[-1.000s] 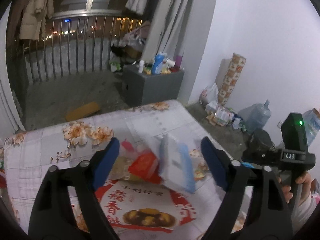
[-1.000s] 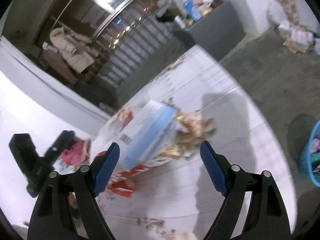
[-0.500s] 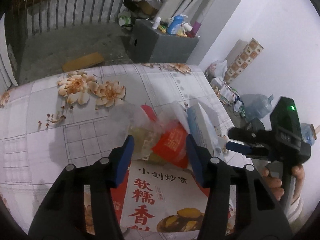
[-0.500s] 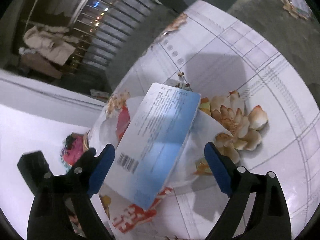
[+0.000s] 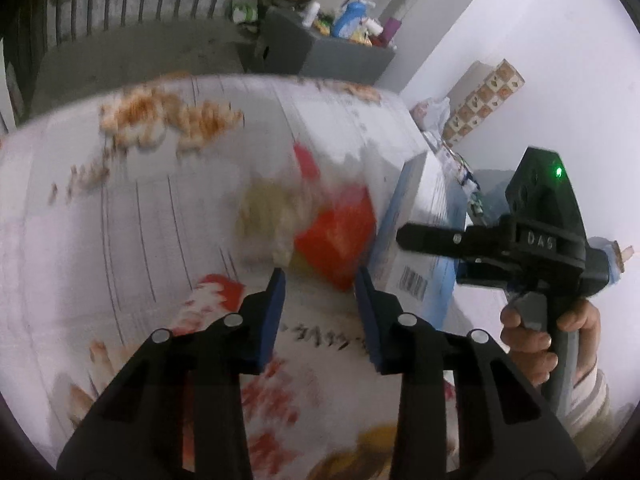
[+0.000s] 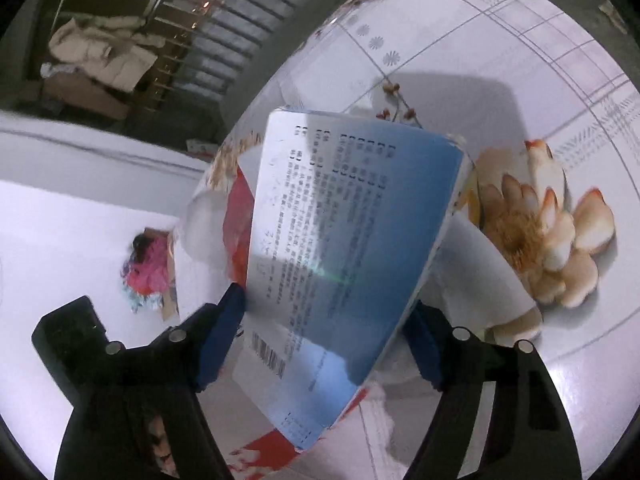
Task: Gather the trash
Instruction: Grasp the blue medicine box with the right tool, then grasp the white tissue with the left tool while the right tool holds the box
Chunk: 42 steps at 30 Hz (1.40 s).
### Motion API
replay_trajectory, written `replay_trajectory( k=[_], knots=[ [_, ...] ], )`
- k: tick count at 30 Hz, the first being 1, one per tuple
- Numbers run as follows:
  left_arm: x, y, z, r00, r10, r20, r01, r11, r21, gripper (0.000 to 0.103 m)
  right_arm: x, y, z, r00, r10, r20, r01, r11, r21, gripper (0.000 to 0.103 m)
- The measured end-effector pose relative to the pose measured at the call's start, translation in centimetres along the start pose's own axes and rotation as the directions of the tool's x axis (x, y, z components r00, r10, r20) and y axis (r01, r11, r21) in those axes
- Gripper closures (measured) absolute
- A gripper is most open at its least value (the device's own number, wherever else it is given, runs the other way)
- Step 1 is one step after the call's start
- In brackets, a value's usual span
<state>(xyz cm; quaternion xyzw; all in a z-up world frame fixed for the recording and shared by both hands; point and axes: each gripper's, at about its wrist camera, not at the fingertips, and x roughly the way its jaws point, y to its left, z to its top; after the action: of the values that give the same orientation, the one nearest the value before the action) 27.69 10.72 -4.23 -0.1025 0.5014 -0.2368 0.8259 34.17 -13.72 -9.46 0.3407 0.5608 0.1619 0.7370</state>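
Both grippers dropped closer: right gripper (image 6: 324, 344) apparently clasps blue box (image 6: 344, 248).

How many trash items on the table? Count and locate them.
3: blue-white box at table's right edge; clear bag left of it; flat printed bag in front. Others may be hidden.

The right gripper (image 5: 404, 236) carries the letters "DAS" on its black body. The blue box (image 6: 344, 248) bears a barcode and dense printed lines (too blurred to read), and the dark characters on the red-and-white packet (image 5: 320, 336) are smeared.
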Motion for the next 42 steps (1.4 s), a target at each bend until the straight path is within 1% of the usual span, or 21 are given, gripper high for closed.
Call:
replay_trajectory(
  k=[5,6,9,11,13,18,19,22,27,30,33,36,39,42],
  knots=[
    [0.4,-0.3,-3.7,0.996,-0.076,-0.055,0.074,0.996,-0.040,0.077,-0.7,-0.3,-2.6,1.000,-0.019,-0.010,0.019,0.998,-0.053,0.035],
    [0.3,-0.5,-4.4,0.995,-0.082,-0.054,0.080,0.996,-0.034,0.077,-1.1,-0.6,-3.2,1.000,-0.024,-0.007,0.023,0.998,-0.056,0.050],
    [-0.3,-1.5,-6.1,0.994,-0.095,-0.047,0.095,0.995,-0.016,0.077,-2.1,-1.7,-5.1,0.999,0.014,-0.030,-0.015,1.000,-0.026,0.052],
    [-0.5,-2.2,-7.1,0.994,-0.104,-0.045,0.104,0.995,-0.007,0.077,-2.7,-2.5,-6.1,0.999,0.028,-0.021,-0.028,1.000,-0.011,0.053],
    [-0.7,-2.7,-7.6,0.995,-0.098,-0.033,0.098,0.995,0.000,0.077,-3.2,-3.0,-6.6,0.999,0.042,-0.003,-0.042,0.999,0.000,0.054],
    [-1.5,-2.9,-7.7,0.994,-0.107,0.009,0.108,0.994,-0.024,0.077,-5.9,-3.4,-7.1,0.996,0.068,0.064,-0.068,0.998,-0.004,0.061],
    [-1.7,-3.1,-7.7,0.994,-0.107,0.017,0.108,0.994,-0.023,0.077,-6.7,-3.4,-7.3,0.994,0.071,0.077,-0.070,0.997,-0.014,0.063],
    [-2.6,-3.6,-8.0,0.994,-0.101,0.048,0.102,0.995,-0.005,0.077,-8.4,-3.8,-7.9,0.993,0.074,0.094,-0.071,0.997,-0.032,0.065],
    [-3.0,-4.5,-8.4,0.992,-0.116,0.055,0.116,0.993,0.018,0.077,-10.9,-5.1,-9.6,0.991,0.071,0.114,-0.065,0.996,-0.054,0.069],
    [-2.8,-5.5,-8.2,0.990,-0.127,0.057,0.125,0.992,0.033,0.073,-12.2,-6.5,-10.6,0.986,0.083,0.143,-0.077,0.996,-0.044,0.070],
    [-2.0,-6.4,-7.9,0.989,-0.138,0.047,0.136,0.990,0.047,0.069,-13.2,-7.8,-11.6,0.983,0.064,0.172,-0.062,0.998,-0.018,0.070],
    [-0.6,-7.6,-7.3,0.993,-0.119,0.029,0.117,0.991,0.060,0.065,-13.8,-8.5,-12.1,0.977,0.064,0.205,-0.066,0.998,0.006,0.071],
    [1.3,-8.5,-6.7,0.994,-0.111,-0.016,0.112,0.993,0.044,0.063,-15.2,-9.6,-12.7,0.965,0.060,0.255,-0.065,0.998,0.011,0.071],
    [3.2,-9.2,-6.2,0.989,-0.136,-0.063,0.137,0.990,0.015,0.063,-15.9,-10.4,-12.8,0.955,0.034,0.294,-0.040,0.999,0.017,0.071]
  ],
)
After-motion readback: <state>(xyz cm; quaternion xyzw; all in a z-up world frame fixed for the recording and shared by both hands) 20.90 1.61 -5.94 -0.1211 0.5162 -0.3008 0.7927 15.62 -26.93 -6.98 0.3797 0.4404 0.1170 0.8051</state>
